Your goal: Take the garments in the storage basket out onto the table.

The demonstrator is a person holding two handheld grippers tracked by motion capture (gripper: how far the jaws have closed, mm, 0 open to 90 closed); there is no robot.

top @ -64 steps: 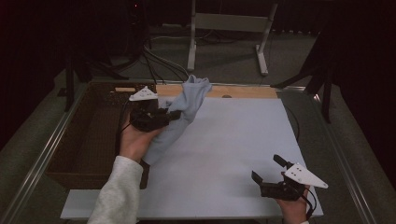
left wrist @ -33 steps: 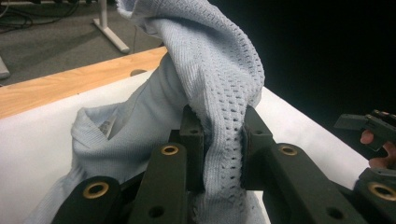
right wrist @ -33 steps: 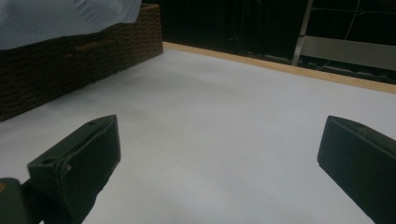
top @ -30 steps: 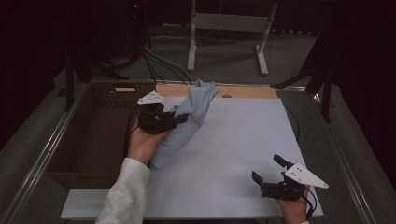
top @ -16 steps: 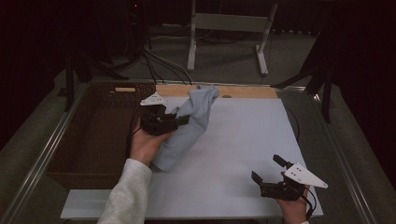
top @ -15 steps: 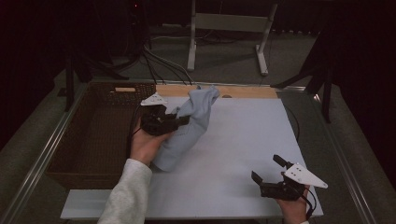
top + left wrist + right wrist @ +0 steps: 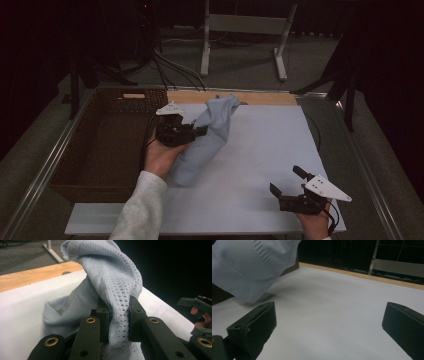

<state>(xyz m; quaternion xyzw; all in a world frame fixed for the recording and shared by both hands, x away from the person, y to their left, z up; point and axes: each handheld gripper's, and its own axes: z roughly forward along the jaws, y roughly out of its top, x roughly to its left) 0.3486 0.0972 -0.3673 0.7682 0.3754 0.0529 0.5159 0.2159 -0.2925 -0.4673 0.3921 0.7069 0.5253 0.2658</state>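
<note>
In the high view, the left gripper [image 7: 200,131] at centre left clamps a pale blue knitted cloth [image 7: 207,140] above the white table [image 7: 260,150], beside a brown basket [image 7: 100,145]. The right gripper [image 7: 287,182] sits at lower right. In the left gripper view its jaws pinch the cloth [image 7: 112,290]. In the right gripper view the jaws stand wide apart, the cloth [image 7: 249,265] at upper left.

I see a pale blue knitted garment [image 7: 207,137], ribbed with an openwork band, bunched into a long loose roll. Its upper part is lifted near the table's far wooden edge; its lower end trails down to rest on the white surface beside the basket.
</note>
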